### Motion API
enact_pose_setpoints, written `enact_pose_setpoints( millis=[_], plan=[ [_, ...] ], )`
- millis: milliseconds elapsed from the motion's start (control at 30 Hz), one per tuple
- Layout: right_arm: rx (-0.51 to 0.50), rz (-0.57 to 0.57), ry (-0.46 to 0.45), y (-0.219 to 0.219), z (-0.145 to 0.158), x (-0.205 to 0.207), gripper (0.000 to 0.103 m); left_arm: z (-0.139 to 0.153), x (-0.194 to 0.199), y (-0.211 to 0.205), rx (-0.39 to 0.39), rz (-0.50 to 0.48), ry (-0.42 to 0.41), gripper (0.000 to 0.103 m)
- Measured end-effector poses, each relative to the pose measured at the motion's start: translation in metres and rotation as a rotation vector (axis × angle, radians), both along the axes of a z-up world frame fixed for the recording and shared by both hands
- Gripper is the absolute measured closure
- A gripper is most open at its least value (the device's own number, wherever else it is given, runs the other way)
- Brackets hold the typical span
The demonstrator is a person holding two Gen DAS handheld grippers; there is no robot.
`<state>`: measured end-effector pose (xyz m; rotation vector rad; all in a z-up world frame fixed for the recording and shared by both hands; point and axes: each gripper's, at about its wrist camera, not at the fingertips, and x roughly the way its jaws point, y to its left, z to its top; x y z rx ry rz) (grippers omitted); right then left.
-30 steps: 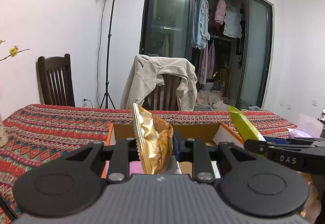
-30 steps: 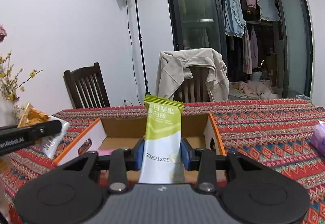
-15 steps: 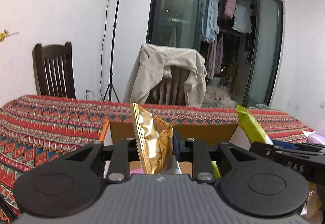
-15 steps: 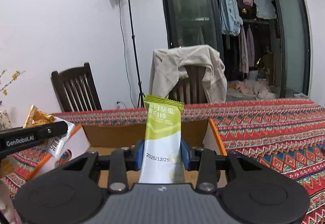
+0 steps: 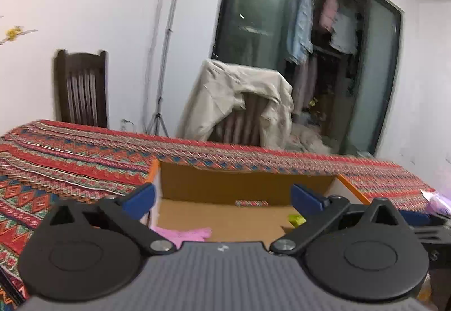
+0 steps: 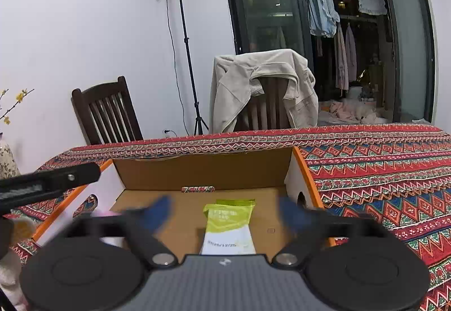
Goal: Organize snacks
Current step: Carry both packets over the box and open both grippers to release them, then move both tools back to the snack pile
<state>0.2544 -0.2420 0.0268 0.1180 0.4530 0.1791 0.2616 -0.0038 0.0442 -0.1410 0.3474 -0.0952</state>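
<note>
**Opening both grippers over the snack box**

Counting first, we see one cardboard box (image 6: 203, 170) on the patterned tablecloth (image 6: 380, 170), two grippers, two chairs behind the table, one lamp stand (image 6: 180, 29) and one beige jacket (image 6: 262, 82) draped over the right-hand chair (image 6: 270, 111). The dark wooden chair (image 6: 107, 111) on the left is bare.

In the box we count two green-and-white snack packets (image 6: 229, 223), one lying on top of the other on the floor of the box, and one pink packet (image 5: 180, 235) at the near left corner. The gold snack does not show in either view.

Our right gripper (image 6: 225, 212) has its jaws opening and spread wide; the blue pads are blurred. The green-and-white packets lie flat between and just beyond them, touching neither pad.

Our left gripper (image 5: 222, 197) also has its jaws opening and stands wide, with nothing pressed between its blue pads. The pink packet lies below and near its left finger. A sliver of green (image 5: 296, 219) shows by its right finger, inside the box. Part of the left gripper reaches in at the left edge of the right wrist view.
</note>
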Motion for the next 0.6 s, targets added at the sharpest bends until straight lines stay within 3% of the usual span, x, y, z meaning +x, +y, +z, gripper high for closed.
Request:
enact_pose_setpoints(
  millis=[400, 600],
  plan=[
    [-0.014, -0.028, -0.007, 0.000, 0.003, -0.005, 0.000, 0.005, -0.001, -0.001, -0.003, 0.030, 0.017, 0.000],
    [-0.037, -0.030, -0.030, 0.003, 0.016, -0.014, 0.000, 0.022, -0.009, -0.004, 0.011, 0.033, 0.022, 0.000]
  ],
)
